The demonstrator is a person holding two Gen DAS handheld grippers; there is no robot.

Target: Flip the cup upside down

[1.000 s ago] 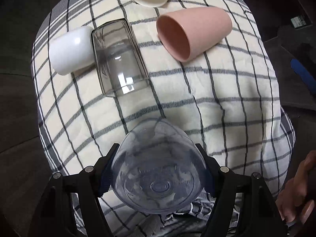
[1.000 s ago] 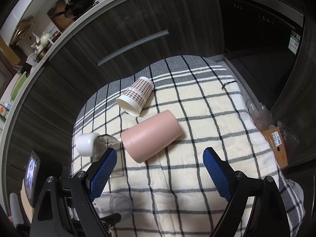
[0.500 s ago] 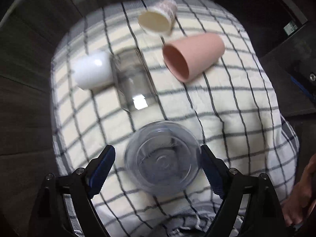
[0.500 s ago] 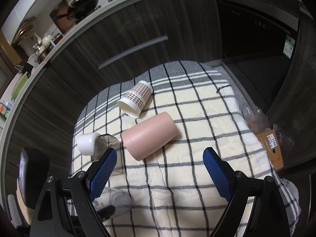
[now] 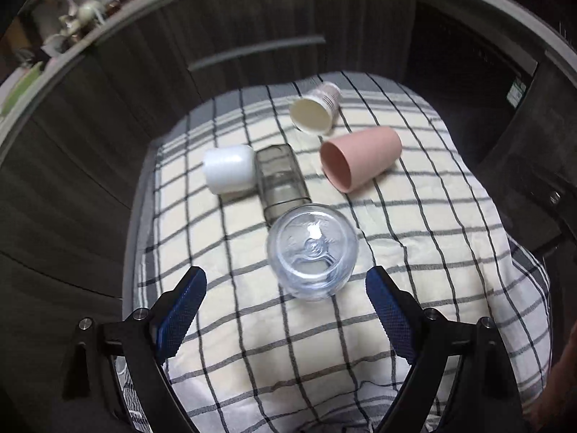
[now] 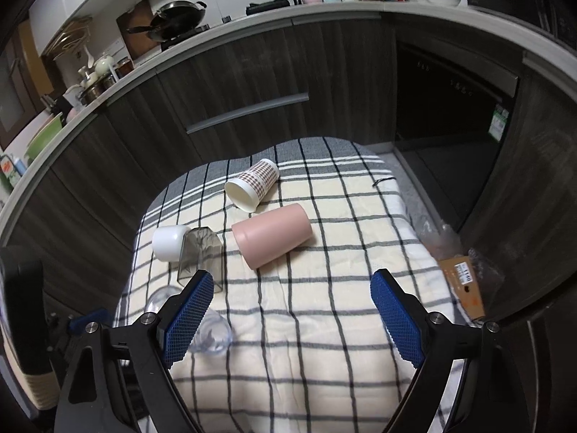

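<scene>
A clear plastic cup [image 5: 313, 252] stands upside down on the checked cloth [image 5: 414, 252], base up, just beyond my open left gripper [image 5: 285, 310], which is empty and apart from it. In the right wrist view the cup [image 6: 212, 335] is partly hidden behind the left finger. My right gripper [image 6: 288, 317] is open and empty above the cloth's near part. A pink cup [image 5: 360, 167] [image 6: 272, 234], a paper cup [image 5: 315, 112] [image 6: 252, 184], a smoky clear tumbler [image 5: 281, 182] [image 6: 200, 252] and a white cup [image 5: 229, 174] [image 6: 167, 241] lie on their sides further back.
Dark cabinet fronts [image 6: 252, 83] with a grey handle stand behind the clothed table. A cardboard box [image 6: 465, 285] and plastic wrap lie on the floor to the right. The counter above [image 6: 180, 32] holds a wok and jars.
My left gripper opened and let go of the clear cup, then pulled back and up. The cup now stands base up on the cloth. The right gripper tilted up a little.
</scene>
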